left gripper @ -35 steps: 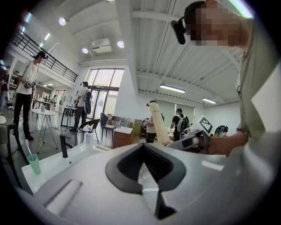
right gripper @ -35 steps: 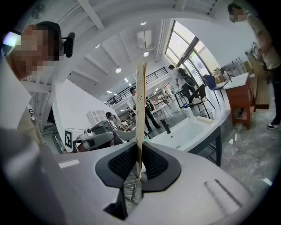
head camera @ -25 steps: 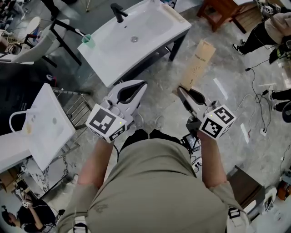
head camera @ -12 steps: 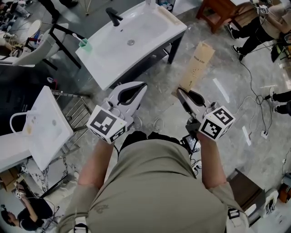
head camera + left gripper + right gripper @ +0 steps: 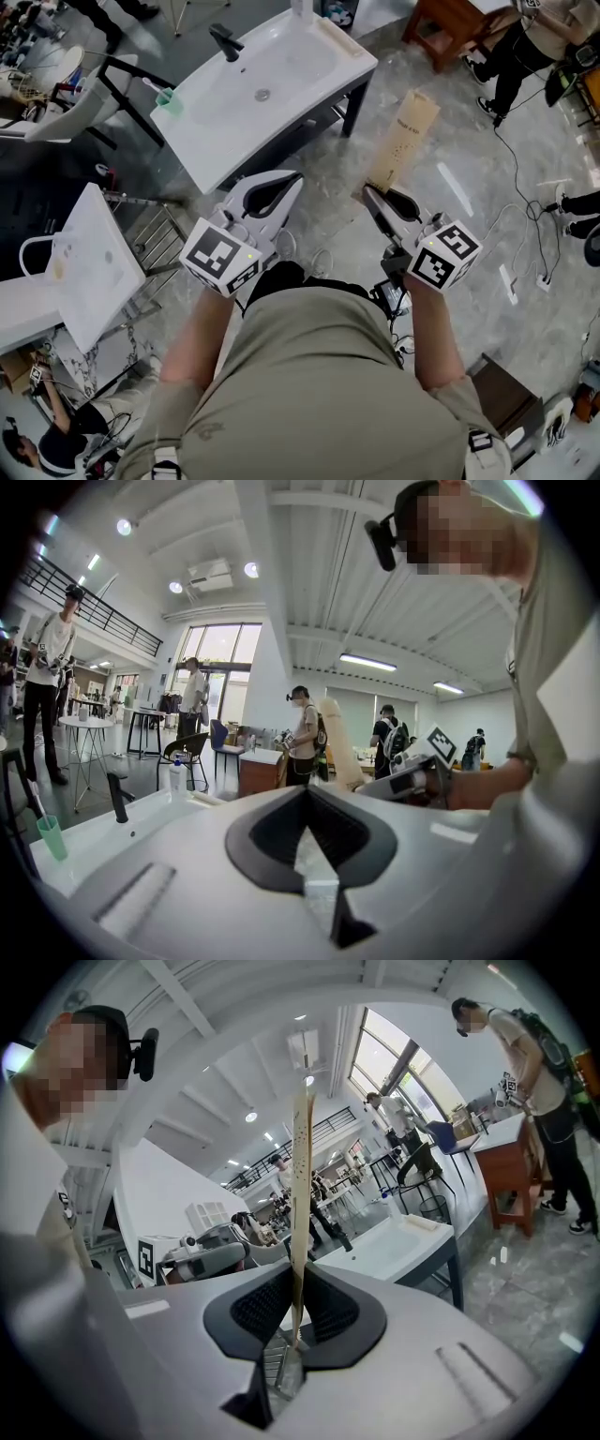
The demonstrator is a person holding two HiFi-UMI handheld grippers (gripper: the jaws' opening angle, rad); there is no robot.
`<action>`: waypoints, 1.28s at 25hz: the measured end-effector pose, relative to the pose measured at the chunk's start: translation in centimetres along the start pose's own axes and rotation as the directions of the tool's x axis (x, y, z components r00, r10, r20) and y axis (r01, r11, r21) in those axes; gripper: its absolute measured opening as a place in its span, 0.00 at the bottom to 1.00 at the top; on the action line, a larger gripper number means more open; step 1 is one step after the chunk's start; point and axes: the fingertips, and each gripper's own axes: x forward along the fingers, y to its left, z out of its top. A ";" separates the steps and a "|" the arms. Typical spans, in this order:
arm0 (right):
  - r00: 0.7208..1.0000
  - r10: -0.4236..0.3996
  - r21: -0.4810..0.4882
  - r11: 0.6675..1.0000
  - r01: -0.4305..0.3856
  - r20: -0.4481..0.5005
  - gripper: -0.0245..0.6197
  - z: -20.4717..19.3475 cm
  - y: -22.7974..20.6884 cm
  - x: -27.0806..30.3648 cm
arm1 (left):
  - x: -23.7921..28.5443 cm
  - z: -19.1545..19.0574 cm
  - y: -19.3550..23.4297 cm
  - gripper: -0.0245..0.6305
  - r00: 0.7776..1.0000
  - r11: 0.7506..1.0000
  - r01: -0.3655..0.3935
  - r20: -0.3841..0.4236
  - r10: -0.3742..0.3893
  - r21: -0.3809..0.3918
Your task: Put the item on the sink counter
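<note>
The item is a long, flat tan cardboard packet (image 5: 404,139) (image 5: 301,1176), and my right gripper (image 5: 373,193) (image 5: 297,1288) is shut on its lower end. It stands up from the jaws above the marble floor, also in the left gripper view as the packet (image 5: 339,744). The white sink counter (image 5: 217,155) (image 5: 398,1241) (image 5: 89,841) with a black faucet (image 5: 226,41) lies ahead and to the left of both grippers, well apart from them. My left gripper (image 5: 284,179) (image 5: 306,797) is shut with nothing in it, level beside the right one.
A green cup (image 5: 166,97) (image 5: 52,837) holding a toothbrush stands at the counter's left end. A second white basin (image 5: 89,267) on a metal rack stands to my left. A wooden stool (image 5: 455,33), people and floor cables (image 5: 525,244) are to the right.
The sink counter has slid slightly left and up in the head view as I shift. Both grippers keep their pose, the right still holding the packet.
</note>
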 end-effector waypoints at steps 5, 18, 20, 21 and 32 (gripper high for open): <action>1.000 0.000 0.000 1.000 0.000 0.000 0.11 0.7 -1.2 0.5 | 1.3 -0.1 0.7 0.04 1.000 1.000 -0.001 0.002 0.001 -0.006; 1.000 0.000 -0.001 1.000 0.000 -0.017 0.11 1.9 -3.7 3.4 | 3.8 -0.2 4.2 0.04 1.000 1.000 0.001 0.011 -0.001 -0.019; 1.000 -0.004 -0.001 1.000 0.004 -0.019 0.11 2.0 -4.2 4.0 | 4.2 -0.1 5.0 0.04 1.000 1.000 0.002 0.010 -0.002 -0.016; 1.000 -0.004 0.000 1.000 0.004 -0.018 0.11 2.1 -4.5 4.4 | 4.4 -0.1 5.4 0.04 1.000 1.000 0.002 0.010 -0.002 -0.018; 0.999 -0.023 0.015 1.000 0.024 -0.040 0.11 3.1 -6.7 9.6 | 6.2 -0.6 11.0 0.04 1.000 0.999 0.017 0.000 -0.017 -0.046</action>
